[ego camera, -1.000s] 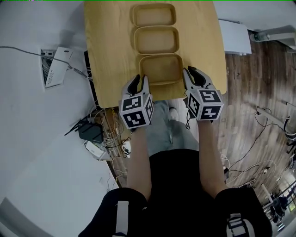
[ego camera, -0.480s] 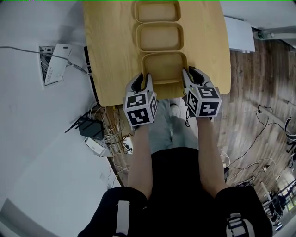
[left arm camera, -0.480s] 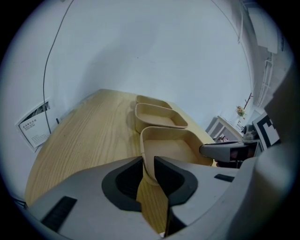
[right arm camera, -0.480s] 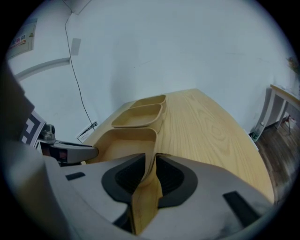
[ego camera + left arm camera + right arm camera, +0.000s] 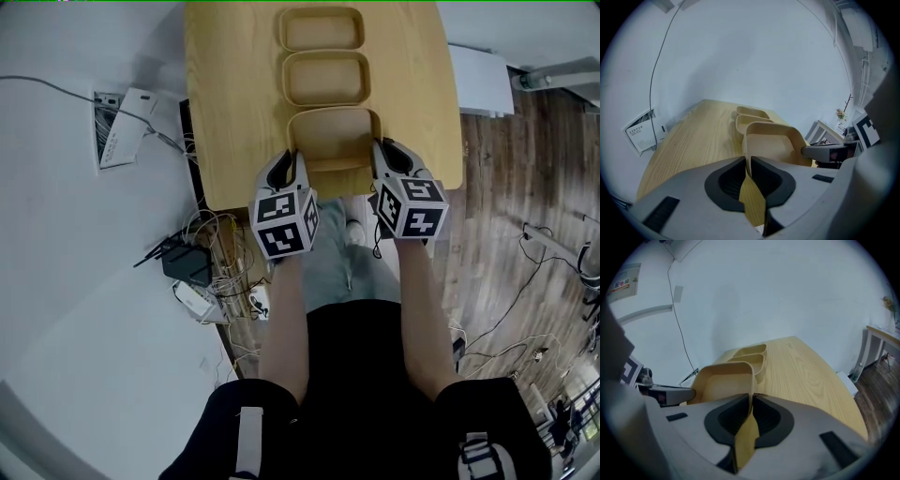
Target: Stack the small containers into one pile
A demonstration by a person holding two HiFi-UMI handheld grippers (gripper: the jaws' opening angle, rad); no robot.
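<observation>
Left claw (image 5: pixel 289 161) clenched on the left side wall of the nearest container (image 5: pixel 335 131), with the thin tan wall pinched between its jaws in the left gripper view. Right claw (image 5: pixel 384 150) clenched the same way on the opposite wall. Both grips sit at the near end of the sides, probably so the container stays level and doesn't twist when carried. Nearest container is at the front edge of the desk (image 5: pixel 234 94), its far rim just beside or touching the middle container (image 5: pixel 325 78); can't tell if its base rests on the desk or is raised a bit. Far container (image 5: pixel 321 29) sits right behind the middle one, all three in a row and the same shape, so they should nest. Judged step: grasp done, lift onto the middle container next. Nothing stacked yet
</observation>
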